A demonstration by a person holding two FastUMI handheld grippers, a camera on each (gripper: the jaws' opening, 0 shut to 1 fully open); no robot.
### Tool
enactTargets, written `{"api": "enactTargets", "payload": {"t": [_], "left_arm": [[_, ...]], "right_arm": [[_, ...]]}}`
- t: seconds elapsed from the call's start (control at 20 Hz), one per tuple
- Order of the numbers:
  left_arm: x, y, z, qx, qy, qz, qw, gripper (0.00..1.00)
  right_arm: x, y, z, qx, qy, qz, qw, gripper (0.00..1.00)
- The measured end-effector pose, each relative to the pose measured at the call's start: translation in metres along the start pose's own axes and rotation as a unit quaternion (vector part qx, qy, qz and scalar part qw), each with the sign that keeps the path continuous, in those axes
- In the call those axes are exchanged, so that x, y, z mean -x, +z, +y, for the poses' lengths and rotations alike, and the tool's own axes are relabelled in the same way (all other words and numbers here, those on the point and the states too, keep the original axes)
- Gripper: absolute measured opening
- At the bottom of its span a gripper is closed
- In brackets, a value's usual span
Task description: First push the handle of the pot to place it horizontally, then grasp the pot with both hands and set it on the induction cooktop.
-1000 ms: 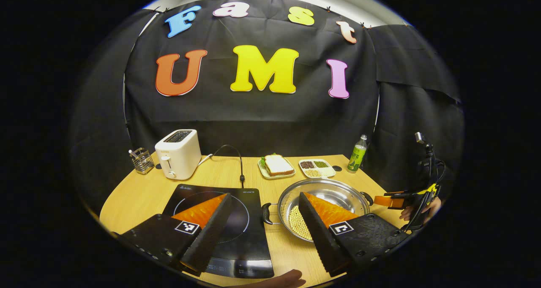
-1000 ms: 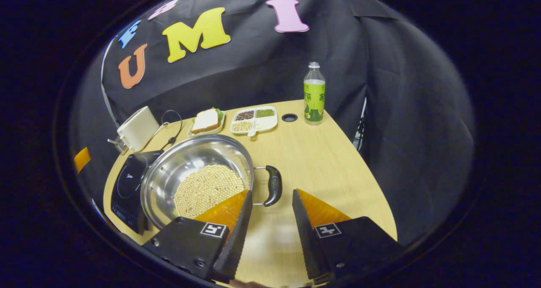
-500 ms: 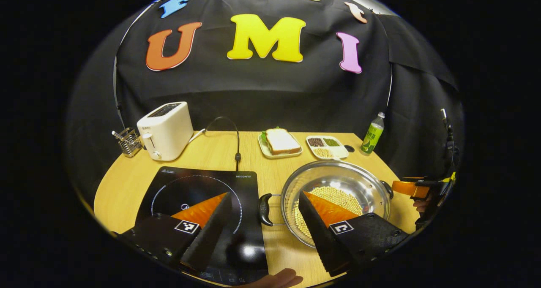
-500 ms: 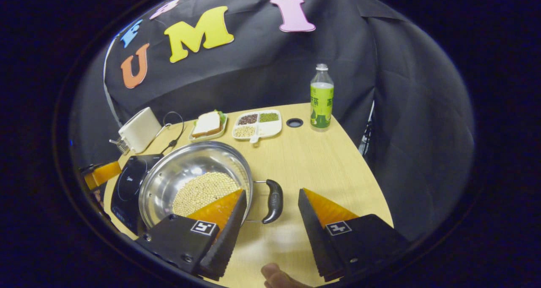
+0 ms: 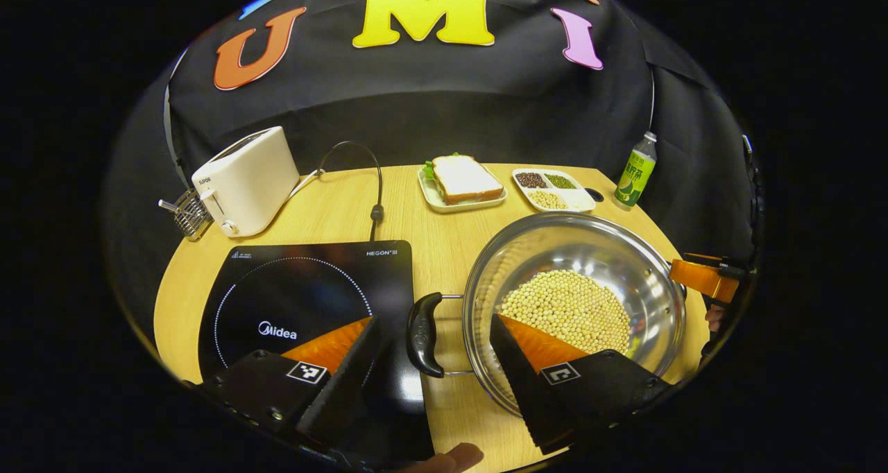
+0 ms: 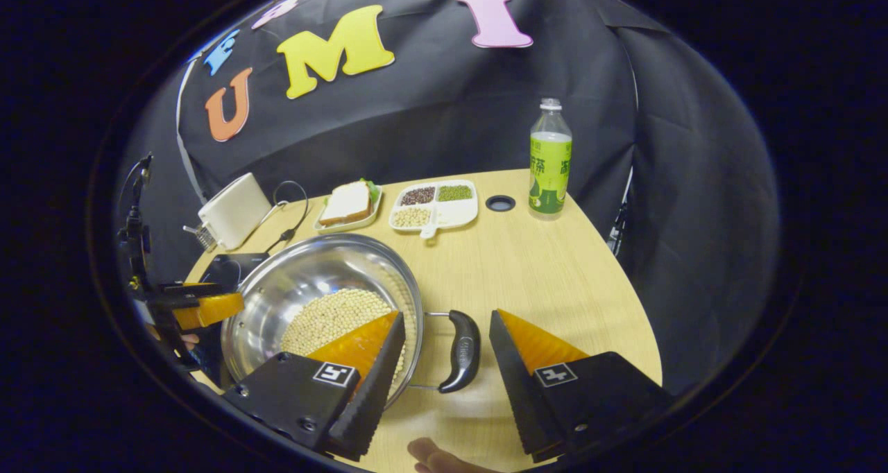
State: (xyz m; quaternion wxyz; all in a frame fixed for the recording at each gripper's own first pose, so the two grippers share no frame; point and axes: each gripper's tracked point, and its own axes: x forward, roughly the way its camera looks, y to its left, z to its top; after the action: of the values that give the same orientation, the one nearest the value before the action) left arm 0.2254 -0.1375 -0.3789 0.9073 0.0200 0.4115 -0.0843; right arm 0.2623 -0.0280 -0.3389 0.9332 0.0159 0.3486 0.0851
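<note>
Pot (image 5: 576, 306) sits on the tabletop (image 5: 333, 209) just to the right of the cooktop (image 5: 305, 299), shiny steel with pale beans (image 5: 565, 310) heaped in its bottom. Its two black handles already lie level, so the step in hand looks like the two-sided grasp.

Left gripper (image 5: 433, 334) has its fingers spread wide with the left handle (image 5: 422, 334) between them. Right gripper (image 6: 444, 341) is likewise apart around the right handle (image 6: 463, 351). Neither is pressing yet.

To do it well, bring each pair of fingers squarely over the middle of its handle, close both at once, then lift evenly so the beans don't slide, and carry the pot sideways onto the ring.

Writing: the cooktop reads "Midea" at the centre and "HEGON" at its far corner. The toaster (image 5: 246, 178) bears small lettering too fine to read.
</note>
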Motion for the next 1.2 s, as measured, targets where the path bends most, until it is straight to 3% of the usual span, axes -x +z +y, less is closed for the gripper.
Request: {"api": "enactTargets", "payload": {"t": [0.2, 0.25, 0.3, 0.45, 0.5, 0.55, 0.65, 0.7, 0.75, 0.9, 0.95, 1.0, 1.2], "left_arm": [[-0.014, -0.004, 0.004, 0.007, 0.009, 0.014, 1.000, 0.92], [-0.015, -0.005, 0.004, 0.003, 0.011, 0.013, 1.000, 0.76], [-0.016, -0.003, 0.004, 0.005, 0.008, 0.011, 1.000, 0.81], [-0.016, -0.002, -0.002, 0.009, 0.001, 0.010, 1.000, 0.73], [-0.015, -0.001, -0.001, 0.009, 0.002, 0.009, 1.000, 0.76], [-0.016, -0.002, -0.001, 0.011, 0.003, 0.009, 1.000, 0.63], [-0.014, -0.003, -0.002, 0.013, 0.000, 0.010, 1.000, 0.62], [-0.015, -0.003, -0.002, 0.012, -0.001, 0.010, 1.000, 0.70], [-0.013, -0.003, -0.002, 0.007, 0.000, 0.009, 1.000, 0.61], [-0.011, -0.005, -0.001, -0.003, 0.000, 0.005, 1.000, 0.56], [-0.010, -0.007, -0.002, 0.002, -0.003, 0.005, 1.000, 0.65], [-0.009, -0.007, -0.003, 0.007, -0.005, 0.005, 1.000, 0.56], [0.005, -0.002, -0.002, 0.008, -0.013, -0.010, 1.000, 0.56]], "right_arm": [[-0.013, -0.009, 0.005, -0.009, 0.013, 0.016, 1.000, 0.79], [-0.015, -0.010, 0.005, -0.011, 0.014, 0.017, 1.000, 0.80], [-0.018, -0.013, 0.001, -0.014, 0.008, 0.022, 1.000, 0.79], [-0.025, -0.027, 0.002, -0.030, 0.017, 0.044, 0.998, 0.78], [-0.025, -0.026, 0.004, -0.036, 0.022, 0.043, 0.998, 0.75], [-0.024, -0.026, 0.002, -0.039, 0.017, 0.041, 0.998, 0.73], [-0.025, -0.026, 0.002, -0.041, 0.010, 0.045, 0.998, 0.66], [-0.024, -0.026, 0.002, -0.041, 0.009, 0.046, 0.998, 0.65], [-0.024, -0.026, 0.003, -0.041, 0.008, 0.045, 0.998, 0.63], [-0.022, -0.027, 0.002, -0.043, 0.007, 0.046, 0.998, 0.61], [-0.021, -0.028, 0.003, -0.046, 0.005, 0.046, 0.998, 0.60], [-0.018, -0.029, 0.003, -0.046, 0.004, 0.047, 0.998, 0.59], [0.004, -0.023, 0.009, -0.045, -0.002, 0.033, 0.998, 0.59]]}}
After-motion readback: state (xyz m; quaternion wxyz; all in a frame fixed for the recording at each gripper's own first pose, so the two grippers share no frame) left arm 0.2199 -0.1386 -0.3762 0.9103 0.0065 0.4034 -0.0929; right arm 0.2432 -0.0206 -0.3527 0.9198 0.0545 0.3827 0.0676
